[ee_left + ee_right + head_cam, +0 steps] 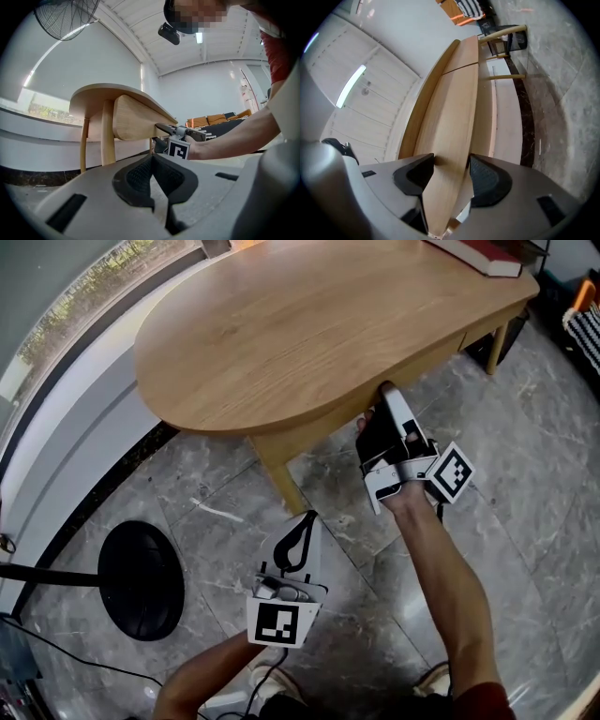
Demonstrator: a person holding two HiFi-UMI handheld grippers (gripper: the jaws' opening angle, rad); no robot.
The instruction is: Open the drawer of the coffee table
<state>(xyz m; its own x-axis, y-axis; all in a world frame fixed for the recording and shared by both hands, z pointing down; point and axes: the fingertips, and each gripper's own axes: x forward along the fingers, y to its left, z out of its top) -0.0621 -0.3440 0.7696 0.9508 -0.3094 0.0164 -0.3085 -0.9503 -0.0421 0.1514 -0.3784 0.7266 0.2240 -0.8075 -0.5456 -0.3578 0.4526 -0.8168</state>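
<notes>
– Drawer front [457, 117] first: where is it?
– In the side band [136, 122] of the coffee table [300, 324], just under the top, on the side facing the person and towards their right. It runs away from the right tongs [451, 159] as a long pale plank.
– And those tongs?
– Spread wide, yet clamped on the drawer front. In the right gripper view the wood fills the whole gap, and both black pads [415, 176] lie against it, one on each side. The plank's near end sits deep between the jaws. I cannot tell how hard they squeeze.
– Does the drawer look pulled out?
– Not that I can see. A thin seam [459, 70] crosses the band farther along, and the wood on both sides of it lies flush.
– The other hand?
– The left tongs [152, 158] are together, tip to tip, with nothing between them. They hang above the grey marble floor [525, 484], level and aimed at the table, near its leg [281, 474] but apart from it.
– Anything on the worktop [234, 352]?
– A red book [487, 254] at the far corner, well apart from both tongs.
</notes>
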